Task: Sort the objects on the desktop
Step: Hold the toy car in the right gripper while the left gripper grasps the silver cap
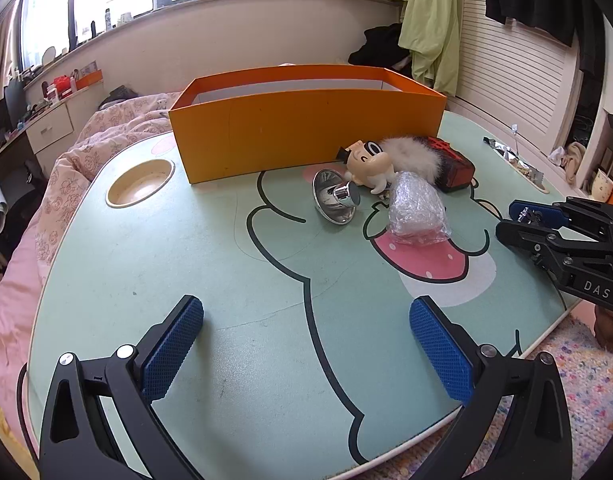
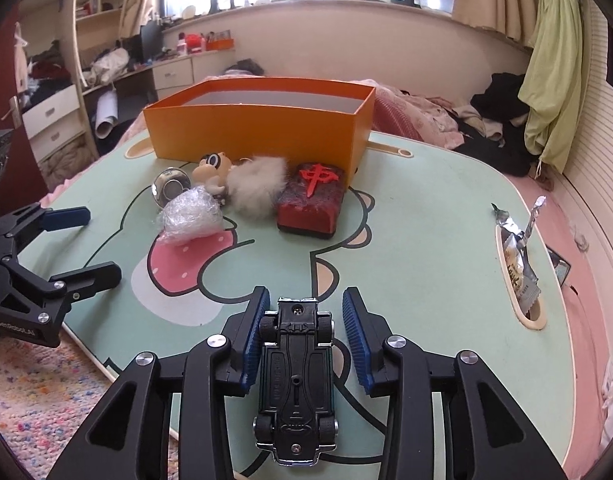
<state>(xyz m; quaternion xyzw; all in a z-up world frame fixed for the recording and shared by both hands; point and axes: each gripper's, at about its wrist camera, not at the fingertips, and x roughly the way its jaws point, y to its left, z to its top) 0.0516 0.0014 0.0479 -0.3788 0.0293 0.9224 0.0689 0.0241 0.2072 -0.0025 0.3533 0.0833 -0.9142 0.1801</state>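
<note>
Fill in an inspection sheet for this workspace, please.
Surface: cartoon-print table, edge visible.
Job's things: orange box; upside-down toy car; figurine, fluffy ball, red block, chrome piece and plastic bundle grouped beside the box.
Clutter: snack wrapper in the table's slot.
Grippers: left gripper open, empty; right gripper around the car, gap at one pad.
Cables: nothing seen.
Surroundings: pink bedding, hanging green garment.
</note>
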